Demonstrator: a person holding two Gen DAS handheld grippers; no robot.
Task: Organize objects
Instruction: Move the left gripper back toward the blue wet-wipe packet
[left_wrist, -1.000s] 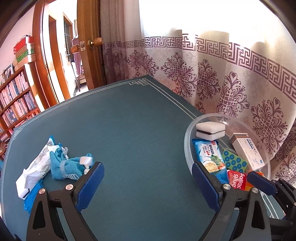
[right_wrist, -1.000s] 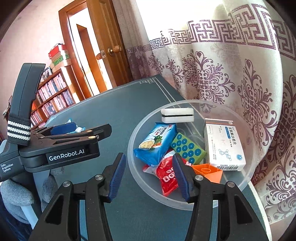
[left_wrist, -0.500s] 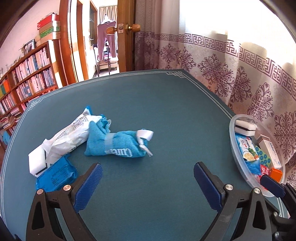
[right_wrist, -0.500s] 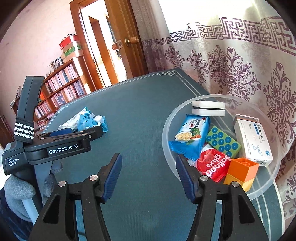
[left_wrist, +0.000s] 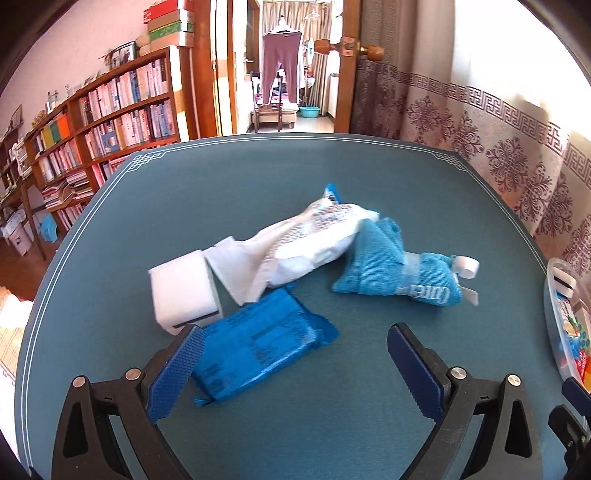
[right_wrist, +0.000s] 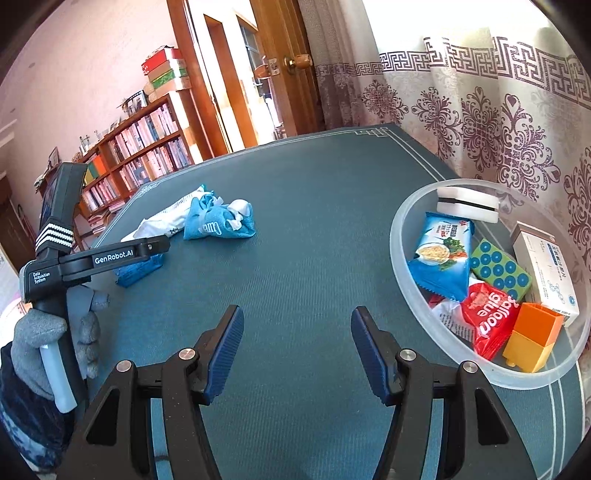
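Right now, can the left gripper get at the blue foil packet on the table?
Probably yes. The left gripper has its jaws wide open, and the flat blue foil packet lies directly ahead beside its left finger with nothing on top.

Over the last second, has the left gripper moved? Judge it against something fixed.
Yes. The left gripper has swung left, away from the clear bowl, which slid to the view's right edge, and now faces the blue packet and white sponge.
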